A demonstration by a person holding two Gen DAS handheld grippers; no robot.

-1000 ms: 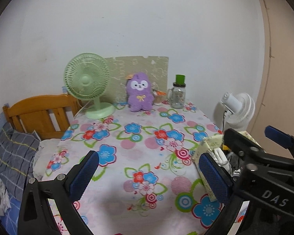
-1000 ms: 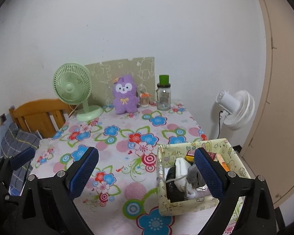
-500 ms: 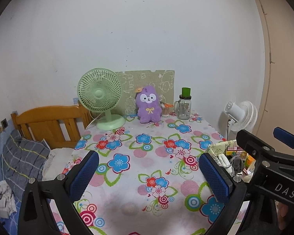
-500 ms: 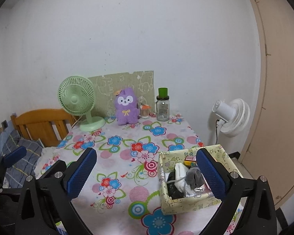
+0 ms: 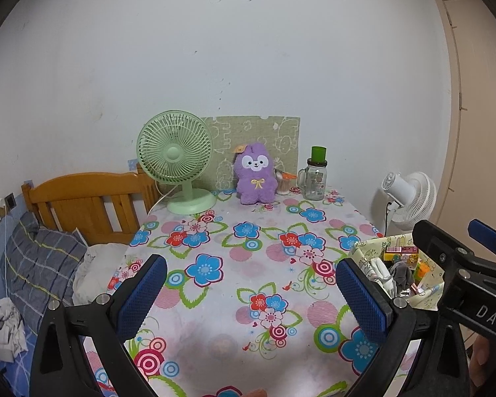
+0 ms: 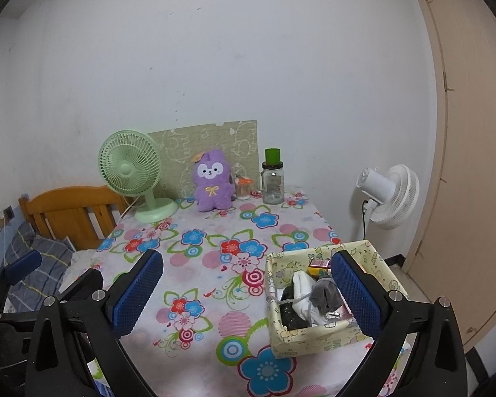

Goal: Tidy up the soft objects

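**Both grippers pull back and up, table opens out below**

Since a second ago both cameras have drawn back and risen: the flowered tablecloth [image 5: 248, 264] now shows more of its length, and the far wall fills more of each view. The left gripper [image 5: 249, 296] hangs over the near end of the table, blue-padded fingers [image 5: 142, 294] spread wide, nothing between them. The right gripper [image 6: 246, 289] is spread just as wide and empty too, its right finger in front of the pale yellow cartoon-print fabric box [image 6: 314, 334] at the table's near right corner. In that box: white, grey and black soft cloth items [image 6: 309, 301] bundled together, with a small red-and-yellow carton [image 6: 317, 263] behind them. At the far end, the purple plush toy with a yellow bow [image 5: 255, 175] sits upright against a green patterned board [image 5: 264, 132], between the mint-green desk fan [image 5: 177, 162] and a glass jar with a green cap [image 5: 314, 175]. A white floor fan [image 6: 388, 195] stands off the table's right.
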